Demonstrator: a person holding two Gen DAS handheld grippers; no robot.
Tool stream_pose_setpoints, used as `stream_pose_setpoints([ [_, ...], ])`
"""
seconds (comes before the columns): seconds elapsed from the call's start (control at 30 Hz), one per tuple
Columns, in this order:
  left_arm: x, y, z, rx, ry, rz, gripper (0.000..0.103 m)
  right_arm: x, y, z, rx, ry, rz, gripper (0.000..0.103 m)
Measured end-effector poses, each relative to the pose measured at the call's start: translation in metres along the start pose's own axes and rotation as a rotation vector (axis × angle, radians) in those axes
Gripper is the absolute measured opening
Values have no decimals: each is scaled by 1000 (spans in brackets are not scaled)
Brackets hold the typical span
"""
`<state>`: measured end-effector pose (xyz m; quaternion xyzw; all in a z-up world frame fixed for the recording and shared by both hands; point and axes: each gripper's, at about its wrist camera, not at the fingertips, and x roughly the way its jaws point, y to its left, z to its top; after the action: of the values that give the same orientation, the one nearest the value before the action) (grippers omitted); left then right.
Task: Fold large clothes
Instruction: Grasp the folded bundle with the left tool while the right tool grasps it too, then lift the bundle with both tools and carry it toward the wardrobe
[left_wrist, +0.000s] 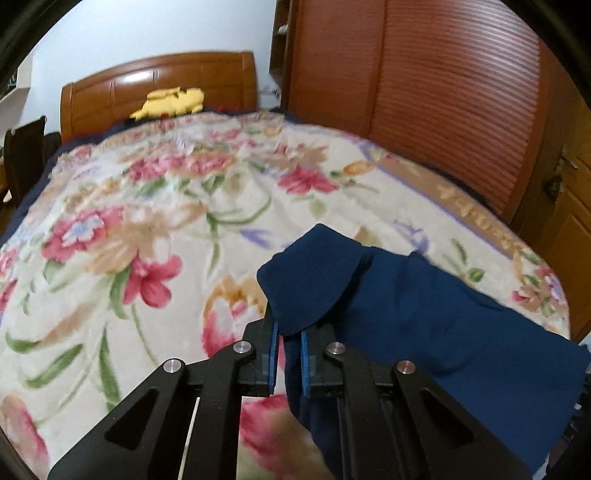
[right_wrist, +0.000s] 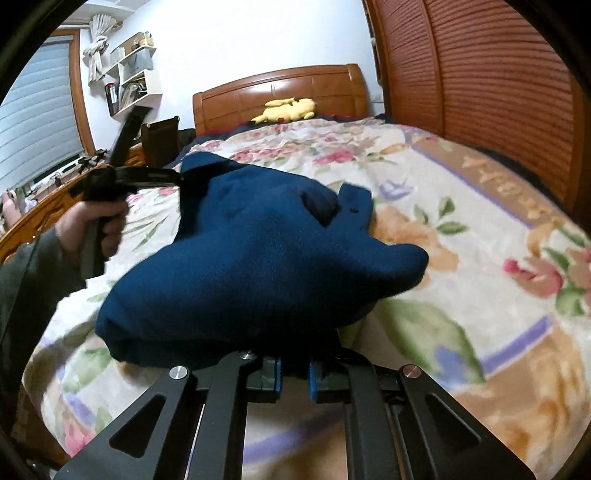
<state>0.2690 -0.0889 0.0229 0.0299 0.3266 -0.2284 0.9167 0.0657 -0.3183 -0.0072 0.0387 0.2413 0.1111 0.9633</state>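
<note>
**Currently: navy garment pinched at two points, held above the foot of the bed**

Garment: dark blue fleece garment (right_wrist: 258, 258), large, soft, bunched. It sits over the near (foot) end of the floral blanket (left_wrist: 147, 221), toward the edge nearest the louvred wardrobe (left_wrist: 443, 92). Part of it rests on the blanket; the near part hangs from the grippers. Motion blur in both views, so exact contact is hard to read.

Left gripper (left_wrist: 287, 332): jaws drawn close, blue pads (left_wrist: 274, 339) clamping a fold of the fabric, which drapes over the fingertips and down between them. In the right wrist view the same tool (right_wrist: 177, 179) bites the garment's far-left edge, gripped by the person's hand (right_wrist: 96, 225).

Right gripper (right_wrist: 294, 369): jaws nearly together with cloth bulging over and between them; judged to be gripping the near edge.

Reasoning: two separated pinch points let the cloth be stretched taut and laid flat. Judged stage: early, no clean fold visible.

Surroundings: wooden headboard (right_wrist: 280, 88) at the far end, yellow plush toy (right_wrist: 288, 109) against it, well apart from the work. Wall shelves (right_wrist: 133, 81) beyond the left edge.
</note>
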Motion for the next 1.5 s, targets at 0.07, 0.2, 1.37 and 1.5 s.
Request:
stream_pose_setpoints([
  [0.07,-17,-6,1,17,-18,-4,10,-4,2,6,-11,-6,-24,9],
  [0.2,-35,-15,-1,23,-49,-15,10,-18,-3,14,-24,-22,-70,9],
  [1.37,104,-435,71,231,-90,-219,10,-167,-262,-20,131,-40,-539,9],
  [1.5,109,-423,61,218,-67,-214,16,-156,-257,-35,142,9,-558,12],
])
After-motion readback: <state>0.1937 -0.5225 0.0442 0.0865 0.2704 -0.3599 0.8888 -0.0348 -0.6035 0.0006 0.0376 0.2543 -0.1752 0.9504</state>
